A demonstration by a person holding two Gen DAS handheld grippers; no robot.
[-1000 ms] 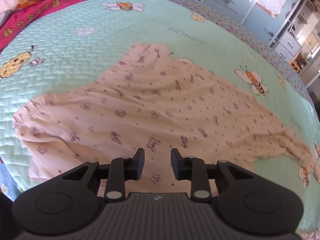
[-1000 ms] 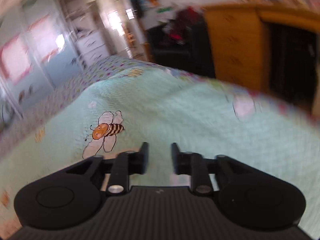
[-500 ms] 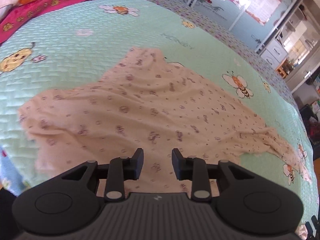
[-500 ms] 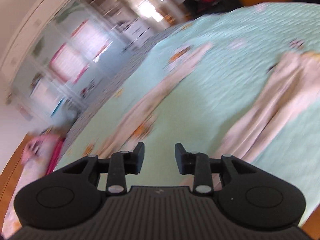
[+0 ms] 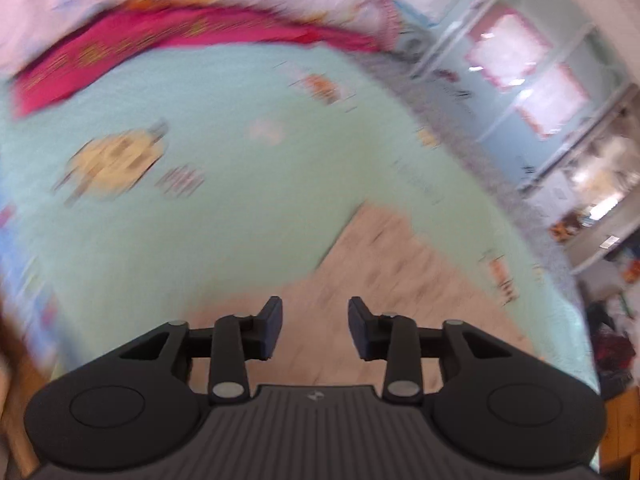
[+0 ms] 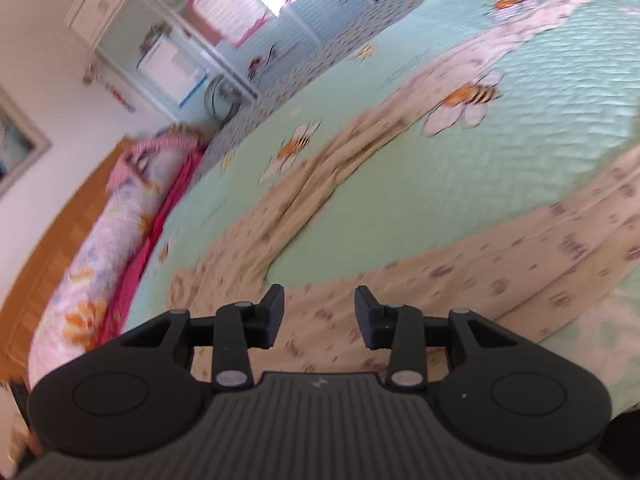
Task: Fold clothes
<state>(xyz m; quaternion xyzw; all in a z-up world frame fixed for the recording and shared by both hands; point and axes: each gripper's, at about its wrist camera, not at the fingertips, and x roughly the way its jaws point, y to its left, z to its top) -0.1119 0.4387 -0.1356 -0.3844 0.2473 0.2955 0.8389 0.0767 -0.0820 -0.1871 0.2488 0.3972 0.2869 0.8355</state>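
Left gripper (image 5: 315, 328) and right gripper (image 6: 319, 317), jaws opening with nothing between them, hover over the cream printed garment (image 6: 460, 276) spread flat on the mint bedspread (image 6: 540, 120).

- Left gripper (image 5: 315, 322): jaws opening, gap visibly wider than a second ago; nothing between the fingers (image 5: 270, 328).
- Left wrist view has swung: the cream, purple-printed fabric garment (image 5: 384, 280) filled the middle before, now only its corner shows at lower right; the pink patterned blanket (image 5: 168, 40) at the head of the bed looms larger. Frame now motion-blurred.
- Right gripper (image 6: 319, 314): jaws opening, wider than before, empty.
- Right wrist view swept from wooden furniture and bare mint-green quilted bedspread (image 6: 560, 120) to the garment's two long legs.
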